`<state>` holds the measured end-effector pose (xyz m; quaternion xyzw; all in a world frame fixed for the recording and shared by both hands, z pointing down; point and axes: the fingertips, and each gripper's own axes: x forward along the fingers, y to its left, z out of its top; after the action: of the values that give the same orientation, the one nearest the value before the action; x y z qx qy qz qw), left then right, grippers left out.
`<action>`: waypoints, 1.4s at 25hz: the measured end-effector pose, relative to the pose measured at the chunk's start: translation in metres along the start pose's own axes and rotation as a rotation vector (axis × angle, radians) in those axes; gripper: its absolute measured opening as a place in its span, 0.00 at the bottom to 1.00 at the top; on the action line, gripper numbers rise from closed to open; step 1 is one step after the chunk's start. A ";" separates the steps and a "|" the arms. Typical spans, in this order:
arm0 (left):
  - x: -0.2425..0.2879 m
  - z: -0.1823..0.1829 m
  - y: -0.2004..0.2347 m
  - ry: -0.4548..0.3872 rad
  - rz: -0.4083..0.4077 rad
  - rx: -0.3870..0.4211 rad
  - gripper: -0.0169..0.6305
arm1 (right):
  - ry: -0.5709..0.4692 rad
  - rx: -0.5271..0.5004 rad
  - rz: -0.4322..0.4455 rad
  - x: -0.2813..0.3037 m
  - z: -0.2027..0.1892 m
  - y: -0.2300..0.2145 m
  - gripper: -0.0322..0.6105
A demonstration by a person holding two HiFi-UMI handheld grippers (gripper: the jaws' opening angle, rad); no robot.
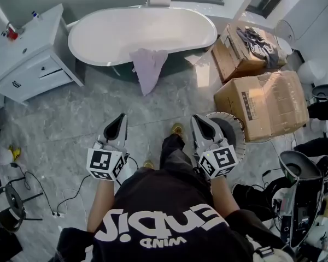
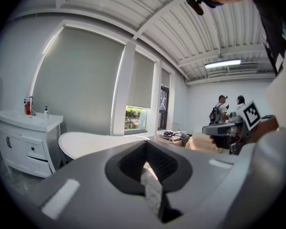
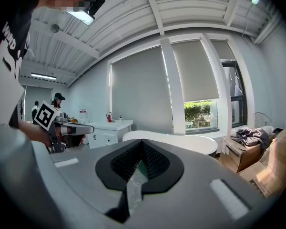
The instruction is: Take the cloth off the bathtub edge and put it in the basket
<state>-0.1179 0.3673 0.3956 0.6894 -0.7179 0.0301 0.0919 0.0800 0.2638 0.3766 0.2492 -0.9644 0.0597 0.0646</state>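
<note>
A pale lilac cloth (image 1: 148, 67) hangs over the near edge of the white bathtub (image 1: 115, 34), its lower end draped down the tub's dark side. The round basket (image 1: 236, 124) stands on the floor to the right, partly behind my right gripper (image 1: 198, 120). My left gripper (image 1: 120, 119) is held beside it at waist height. Both point toward the tub, well short of the cloth, with jaws shut and nothing between them. From the left gripper view the tub (image 2: 93, 144) shows beyond the shut left gripper (image 2: 147, 166). The right gripper view shows the tub (image 3: 181, 140) beyond the shut right gripper (image 3: 140, 165).
A white vanity cabinet (image 1: 33, 56) stands left of the tub. Two cardboard boxes (image 1: 265, 105) sit right of it, the far one (image 1: 240, 51) with dark clothes on top. Cables (image 1: 60, 201) and equipment (image 1: 298, 195) lie around my feet. Two people (image 2: 227, 108) stand far off.
</note>
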 end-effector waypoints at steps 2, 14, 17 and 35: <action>0.008 0.001 0.000 -0.003 0.008 -0.001 0.02 | 0.000 -0.003 0.008 0.008 0.001 -0.006 0.06; 0.079 0.002 0.022 0.013 0.049 -0.052 0.02 | 0.016 0.000 0.043 0.067 0.005 -0.055 0.06; 0.107 0.009 0.027 0.020 0.038 -0.046 0.02 | 0.006 0.002 0.037 0.082 0.013 -0.073 0.06; 0.248 0.045 0.041 0.057 0.103 -0.035 0.02 | 0.048 0.039 0.107 0.174 0.031 -0.195 0.06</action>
<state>-0.1704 0.1179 0.3978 0.6488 -0.7499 0.0417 0.1229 0.0212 0.0075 0.3891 0.1969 -0.9732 0.0880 0.0795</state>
